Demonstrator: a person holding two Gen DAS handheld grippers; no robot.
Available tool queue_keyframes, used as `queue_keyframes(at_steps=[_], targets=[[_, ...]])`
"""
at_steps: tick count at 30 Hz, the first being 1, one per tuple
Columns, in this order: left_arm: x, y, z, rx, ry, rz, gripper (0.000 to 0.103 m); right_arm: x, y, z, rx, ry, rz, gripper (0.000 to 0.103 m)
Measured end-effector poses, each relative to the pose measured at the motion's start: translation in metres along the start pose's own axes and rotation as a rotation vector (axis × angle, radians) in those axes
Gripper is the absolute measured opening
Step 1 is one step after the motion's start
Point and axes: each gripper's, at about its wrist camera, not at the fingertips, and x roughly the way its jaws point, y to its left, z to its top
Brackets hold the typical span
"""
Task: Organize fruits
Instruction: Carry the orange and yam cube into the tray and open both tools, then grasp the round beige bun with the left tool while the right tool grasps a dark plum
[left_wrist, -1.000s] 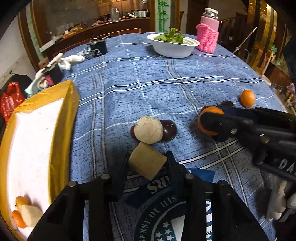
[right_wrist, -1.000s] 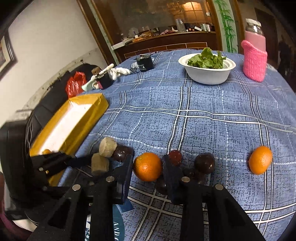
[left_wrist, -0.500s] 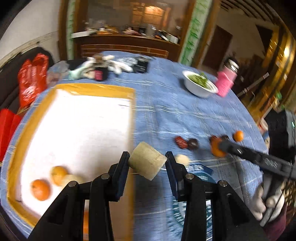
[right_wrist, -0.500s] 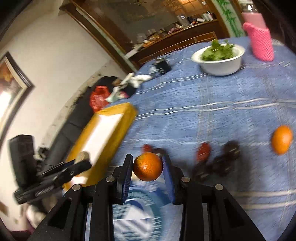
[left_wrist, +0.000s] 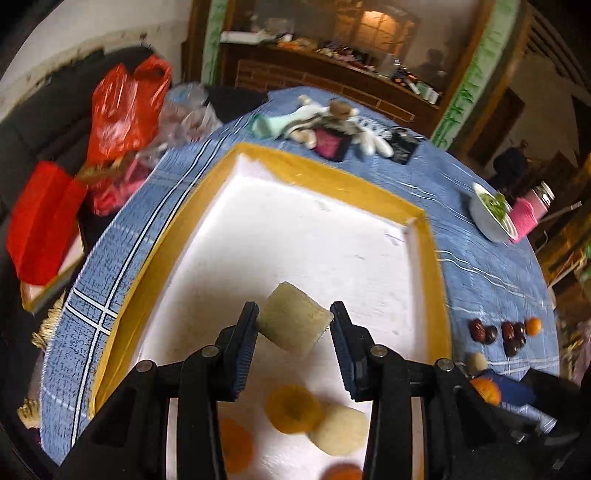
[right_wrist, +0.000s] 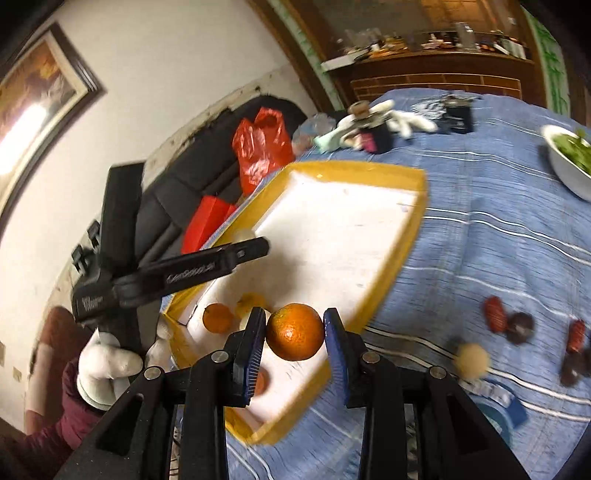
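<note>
Both tools have been carried from the bench to the tray within the last second, which suggests that the task is passing from pickup to deposit. Nearest in the left wrist view, the left tool (left_wrist: 294, 334) is gripping a pale cylindrical fruit piece (left_wrist: 293, 320) between its two blue pads, the piece sitting tilted and held above the white floor of the yellow-rimmed tray (left_wrist: 321, 177). Below it, several fruits already lying in the tray (left_wrist: 295, 408) are appearing blurred, orange and pale. In the right wrist view, the right tool (right_wrist: 294, 330) is clamping an orange (right_wrist: 294, 331) between its pads, hanging over the tray's near corner, close to the rim. Since the previous frame the orange has travelled from above the blue cloth to above the tray, so release is probably the next step. Farther off, the dark fruits (left_wrist: 496, 332) and one small orange fruit (left_wrist: 533, 326) are waiting on the bench (left_wrist: 480, 266), well apart from both tools. Farthest, a white bowl of greens (left_wrist: 491, 216) is standing beside a pink-sleeved bottle (left_wrist: 532, 212).
</note>
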Motion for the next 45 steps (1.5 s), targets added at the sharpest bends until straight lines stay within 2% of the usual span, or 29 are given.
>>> queue_keyframes(at_steps=[8, 9, 11, 12, 13, 15, 21, 23, 24, 28, 32, 37, 41, 45], targets=[[0.002, 0.018, -0.002, -0.033, 0.004, -0.044, 0.039, 0.059, 0.025, 0.004, -0.096, 0.079, -0.118, 0.037], [0.000, 0.020, -0.002, -0.040, 0.004, -0.051, 0.041, 0.065, 0.025, 0.003, -0.101, 0.087, -0.125, 0.037], [-0.006, 0.025, -0.005, -0.061, -0.001, -0.063, 0.055, 0.071, 0.028, 0.002, -0.115, 0.081, -0.152, 0.038], [-0.009, 0.028, -0.005, -0.072, -0.005, -0.068, 0.058, 0.071, 0.028, 0.002, -0.119, 0.081, -0.160, 0.044], [-0.012, 0.029, -0.005, -0.078, -0.008, -0.070, 0.060, 0.073, 0.030, 0.001, -0.122, 0.087, -0.155, 0.054], [-0.020, 0.033, -0.005, -0.097, -0.017, -0.076, 0.061, 0.071, 0.035, 0.001, -0.135, 0.078, -0.156, 0.064], [-0.060, 0.032, -0.009, -0.144, -0.071, -0.101, 0.072, 0.034, 0.052, -0.006, -0.197, 0.005, -0.183, 0.064], [-0.075, 0.024, -0.012, -0.136, -0.095, -0.089, 0.083, 0.012, 0.049, -0.012, -0.200, -0.028, -0.198, 0.065], [-0.081, 0.019, -0.013, -0.129, -0.107, -0.089, 0.085, 0.003, 0.046, -0.016, -0.198, -0.042, -0.208, 0.067], [-0.103, -0.015, -0.024, -0.054, -0.138, -0.159, 0.087, -0.050, 0.012, -0.036, -0.143, -0.098, -0.272, 0.071], [-0.099, -0.056, -0.039, 0.033, -0.092, -0.221, 0.087, -0.103, -0.043, -0.066, -0.018, -0.130, -0.368, 0.072], [-0.074, -0.103, -0.057, 0.110, -0.012, -0.244, 0.087, -0.154, -0.108, -0.103, 0.147, -0.139, -0.461, 0.072], [-0.057, -0.131, -0.069, 0.164, 0.033, -0.244, 0.087, -0.183, -0.139, -0.120, 0.216, -0.166, -0.494, 0.072], [-0.042, -0.153, -0.081, 0.216, 0.063, -0.241, 0.087, -0.193, -0.159, -0.122, 0.263, -0.184, -0.483, 0.072]])
